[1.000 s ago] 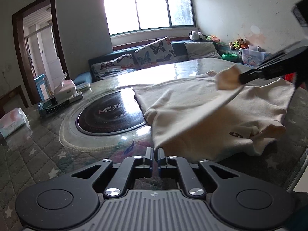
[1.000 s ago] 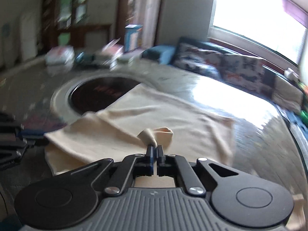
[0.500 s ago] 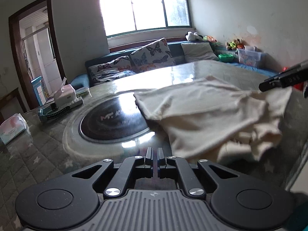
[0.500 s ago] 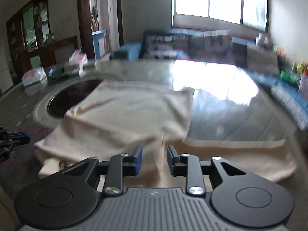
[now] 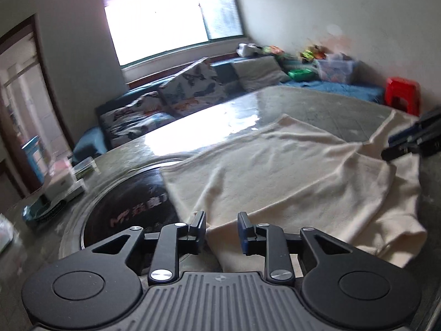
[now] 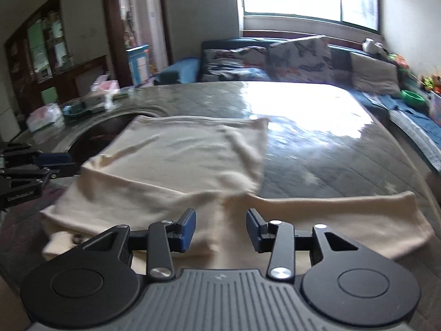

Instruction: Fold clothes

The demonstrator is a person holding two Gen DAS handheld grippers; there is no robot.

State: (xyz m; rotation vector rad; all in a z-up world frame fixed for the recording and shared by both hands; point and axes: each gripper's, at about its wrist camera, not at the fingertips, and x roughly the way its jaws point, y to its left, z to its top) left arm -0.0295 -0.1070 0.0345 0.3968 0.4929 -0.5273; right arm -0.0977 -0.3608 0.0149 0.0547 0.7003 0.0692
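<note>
A cream garment lies folded over on the glass-topped table, its near edge bunched; it also shows in the right wrist view, with a sleeve spread to the right. My left gripper is open and empty just above the garment's near left edge. My right gripper is open and empty over the garment's near edge. The right gripper's fingers show at the far right of the left wrist view, and the left gripper at the left edge of the right wrist view.
A round black hob is set in the table, partly under the garment. Tissue packs and boxes stand at the table's far left. A sofa with cushions, a red stool and toy bins stand beyond.
Both grippers let go of the garment and opened. The lifted cloth has dropped flat onto the table. The right gripper opened first, then the left; both drew back to the near edge.
</note>
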